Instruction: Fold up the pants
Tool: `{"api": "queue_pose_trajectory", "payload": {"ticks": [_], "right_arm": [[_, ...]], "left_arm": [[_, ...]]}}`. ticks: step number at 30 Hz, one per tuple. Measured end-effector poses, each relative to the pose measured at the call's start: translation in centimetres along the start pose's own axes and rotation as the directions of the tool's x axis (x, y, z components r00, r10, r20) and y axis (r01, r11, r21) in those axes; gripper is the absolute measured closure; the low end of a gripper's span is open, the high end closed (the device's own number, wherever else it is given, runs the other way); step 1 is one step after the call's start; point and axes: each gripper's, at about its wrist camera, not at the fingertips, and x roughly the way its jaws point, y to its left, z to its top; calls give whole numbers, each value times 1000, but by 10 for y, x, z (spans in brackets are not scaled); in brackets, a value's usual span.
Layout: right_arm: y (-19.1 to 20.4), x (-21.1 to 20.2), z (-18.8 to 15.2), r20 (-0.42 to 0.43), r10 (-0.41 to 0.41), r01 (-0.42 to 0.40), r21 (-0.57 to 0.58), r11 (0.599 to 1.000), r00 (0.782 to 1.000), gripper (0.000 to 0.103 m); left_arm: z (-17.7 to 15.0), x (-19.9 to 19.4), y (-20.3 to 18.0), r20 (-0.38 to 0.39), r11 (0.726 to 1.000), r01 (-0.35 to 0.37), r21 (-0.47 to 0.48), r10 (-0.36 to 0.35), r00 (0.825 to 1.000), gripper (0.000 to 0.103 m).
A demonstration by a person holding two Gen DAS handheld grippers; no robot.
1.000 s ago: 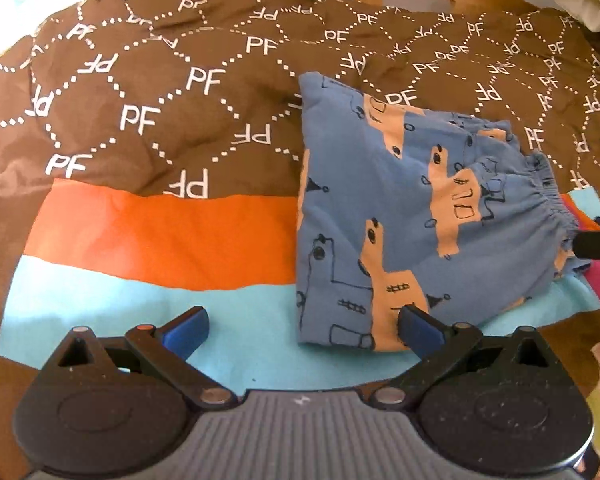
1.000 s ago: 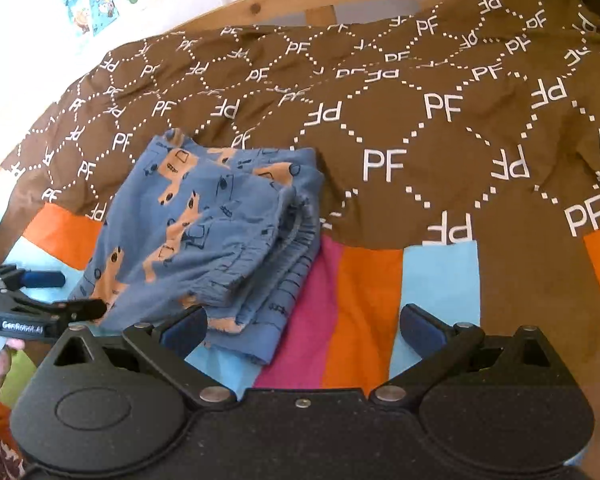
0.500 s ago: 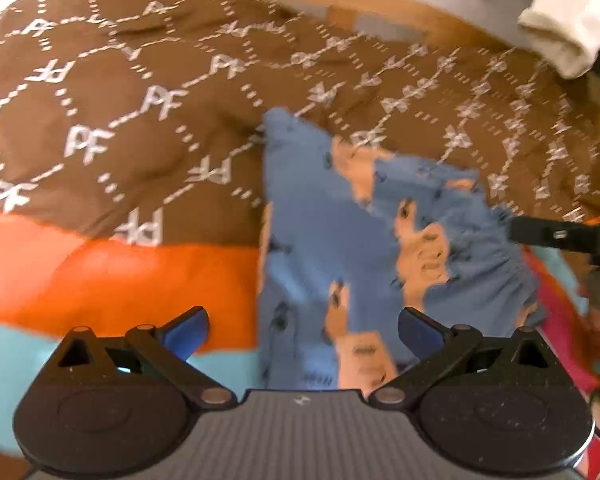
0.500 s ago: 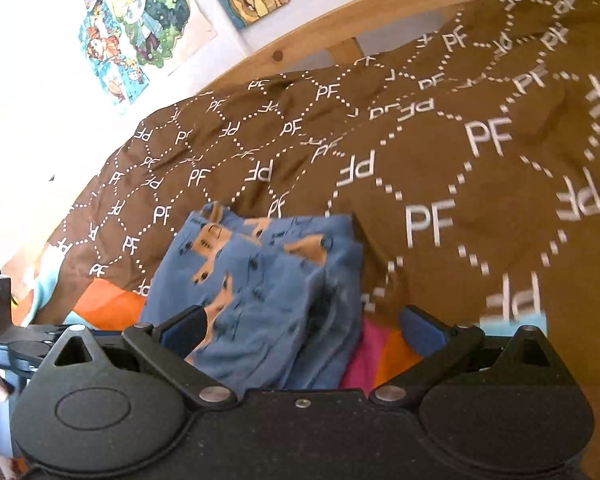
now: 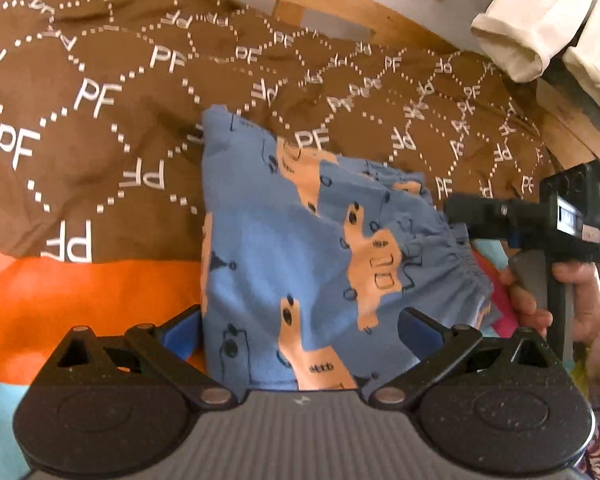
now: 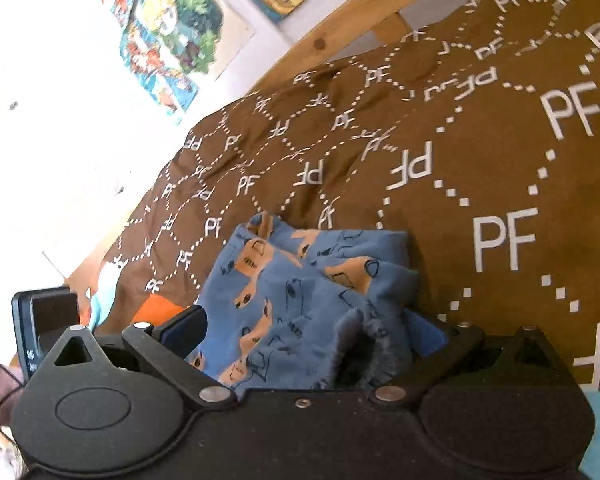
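The blue pants (image 5: 300, 248) with orange prints lie folded on a brown "PF" bedcover (image 5: 100, 120), elastic waistband to the right. My left gripper (image 5: 300, 330) is open, low over the pants' near edge, with the cloth spanning between its blue pads. In that view my right gripper (image 5: 460, 216), held by a hand (image 5: 540, 304), reaches in at the waistband. In the right wrist view the pants (image 6: 300, 292) bunch up between the wide-open fingers of my right gripper (image 6: 306, 330). The left gripper's body (image 6: 44, 320) shows at the far left.
A wooden bed frame (image 5: 340, 4) runs behind the bedcover. Cream cloth (image 5: 540, 32) hangs at the upper right. The cover has an orange stripe (image 5: 80, 292) and light blue and pink stripes near me. Colourful posters (image 6: 172, 32) hang on the white wall.
Both grippers have moved in towards the pants from either side. The cloth now fills the gap between each pair of fingers. Both stay open.
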Motion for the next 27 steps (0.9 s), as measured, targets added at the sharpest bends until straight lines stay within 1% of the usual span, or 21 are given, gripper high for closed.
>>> {"api": "queue_pose_trajectory", "payload": {"ticks": [4, 5, 8, 10, 11, 13, 14, 16, 17, 18, 19, 20, 21, 23, 25, 27], "right_arm": [[-7, -4, 3, 13, 23, -24, 47, 999, 1000, 1], [-7, -4, 3, 16, 18, -19, 51, 999, 1000, 1], [-5, -3, 1, 25, -26, 25, 44, 999, 999, 6], [-5, -4, 0, 33, -56, 54, 52, 997, 998, 16], [-6, -5, -1, 40, -68, 66, 65, 996, 997, 19], [-10, -7, -2, 49, -83, 78, 95, 992, 995, 32], [-12, -8, -2, 51, -99, 93, 109, 990, 994, 36], [-14, -9, -4, 48, -142, 136, 118, 984, 989, 59], [-14, -9, -4, 48, -155, 149, 119, 982, 987, 62], [-14, -9, -5, 48, -159, 152, 119, 981, 986, 64], [-13, -9, -6, 47, -165, 159, 113, 981, 985, 65], [-10, -8, -6, 45, -179, 174, 98, 980, 983, 66], [-6, -7, -7, 42, -198, 194, 70, 978, 979, 68], [6, -5, -8, 42, -242, 242, 1, 970, 969, 70], [17, -4, -11, 52, -275, 277, -51, 959, 960, 74], [26, -4, -13, 64, -300, 304, -90, 948, 952, 76]], "left_arm": [[1, 1, 6, -34, 1000, 23, -4, -24, 999, 0], [1, 2, 7, -37, 1000, 25, -13, -25, 999, 0], [2, 1, 11, -40, 998, 28, -50, -30, 999, 0], [3, 0, 13, -40, 997, 34, -71, -37, 999, 0], [3, 0, 15, -38, 996, 37, -83, -40, 998, 1], [2, -3, 19, -24, 992, 31, -123, -34, 999, 5], [1, -3, 20, -18, 989, 21, -144, -24, 1000, 10], [0, -5, 22, -9, 986, 0, -169, -2, 1000, 16], [0, -6, 22, -9, 985, -13, -172, 12, 1000, 20], [-1, -6, 21, -9, 985, -28, -170, 26, 1000, 25], [-1, -7, 19, -13, 986, -50, -162, 48, 999, 28], [-1, -7, 18, -18, 986, -71, -154, 69, 997, 35], [0, -7, 16, -25, 985, -95, -146, 92, 995, 42], [1, -7, 11, -41, 981, -138, -133, 134, 990, 51], [2, -7, 7, -49, 978, -162, -130, 157, 986, 56], [2, -8, 3, -55, 975, -181, -128, 175, 983, 68]]}}
